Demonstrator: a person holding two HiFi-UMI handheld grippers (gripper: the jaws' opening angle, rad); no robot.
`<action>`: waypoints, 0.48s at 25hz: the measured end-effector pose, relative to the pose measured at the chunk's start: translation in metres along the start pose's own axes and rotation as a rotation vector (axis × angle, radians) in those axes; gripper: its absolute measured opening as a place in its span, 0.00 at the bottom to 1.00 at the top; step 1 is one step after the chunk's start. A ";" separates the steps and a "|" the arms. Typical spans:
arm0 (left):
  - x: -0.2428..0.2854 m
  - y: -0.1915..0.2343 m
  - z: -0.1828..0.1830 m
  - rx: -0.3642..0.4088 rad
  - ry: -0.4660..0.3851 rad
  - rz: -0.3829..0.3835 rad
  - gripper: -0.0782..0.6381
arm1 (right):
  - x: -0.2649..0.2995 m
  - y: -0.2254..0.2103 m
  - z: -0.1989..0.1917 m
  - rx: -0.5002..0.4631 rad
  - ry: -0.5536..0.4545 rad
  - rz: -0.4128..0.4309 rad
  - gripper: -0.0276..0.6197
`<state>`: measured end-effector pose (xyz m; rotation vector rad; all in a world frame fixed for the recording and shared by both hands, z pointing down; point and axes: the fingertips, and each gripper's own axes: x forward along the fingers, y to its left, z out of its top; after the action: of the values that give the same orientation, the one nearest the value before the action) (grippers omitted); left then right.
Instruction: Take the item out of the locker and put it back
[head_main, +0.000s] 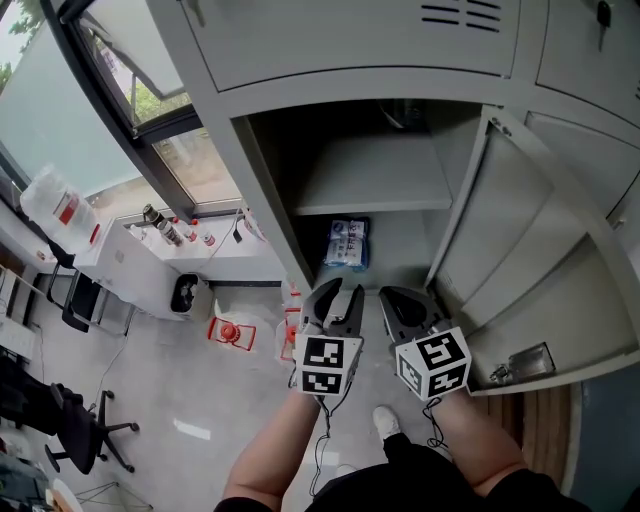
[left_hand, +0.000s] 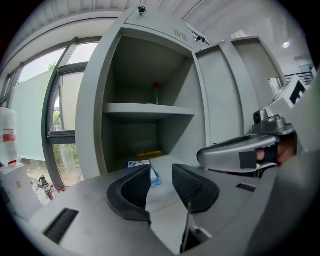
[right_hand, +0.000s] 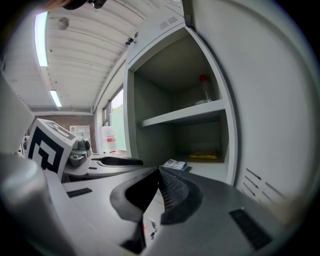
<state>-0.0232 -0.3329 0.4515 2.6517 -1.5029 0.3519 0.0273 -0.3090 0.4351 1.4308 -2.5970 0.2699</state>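
A grey metal locker (head_main: 270, 200) fills most of the head view, and its door (head_main: 540, 250) is swung wide to the right. To the left of the locker a tall window (head_main: 120, 90) runs down to a white counter (head_main: 180, 255) with a few small bottles standing on it. Inside the open compartment a single shelf (head_main: 370, 185) splits the space into an upper and a lower part.

Both grippers are held side by side just in front of the opening, pointing into the lower part. The left gripper (head_main: 340, 290) has its jaws parted (a clear gap shows between the two black pads in the left gripper view), and nothing sits between them (left_hand: 161, 170). The right gripper (head_main: 400, 298) has its jaws drawn together, the tips meeting with nothing caught in them (right_hand: 159, 171).

The item, a blue-and-white packet (head_main: 347, 243), lies flat on the bottom of the compartment under the shelf, ahead of both grippers and touched by neither. In the left gripper view its near end is partly covered by the left jaw (left_hand: 138, 163); in the right gripper view it shows just past the jaw tips (right_hand: 175, 164). Behind it, against the back wall, lies a flat yellow thing (left_hand: 149, 153). On the shelf above stands a small bottle (right_hand: 204, 90) with a red cap.
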 end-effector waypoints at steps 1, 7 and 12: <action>0.005 0.001 -0.001 0.000 0.001 0.003 0.28 | 0.001 -0.001 -0.002 0.000 0.004 -0.001 0.12; 0.033 0.009 -0.008 -0.011 0.025 0.023 0.45 | 0.004 -0.009 -0.009 0.002 0.018 -0.019 0.12; 0.052 0.017 -0.016 -0.014 0.057 0.070 0.50 | 0.005 -0.014 -0.013 -0.012 0.025 -0.036 0.12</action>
<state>-0.0149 -0.3826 0.4784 2.5600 -1.5785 0.4161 0.0370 -0.3175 0.4498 1.4587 -2.5464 0.2654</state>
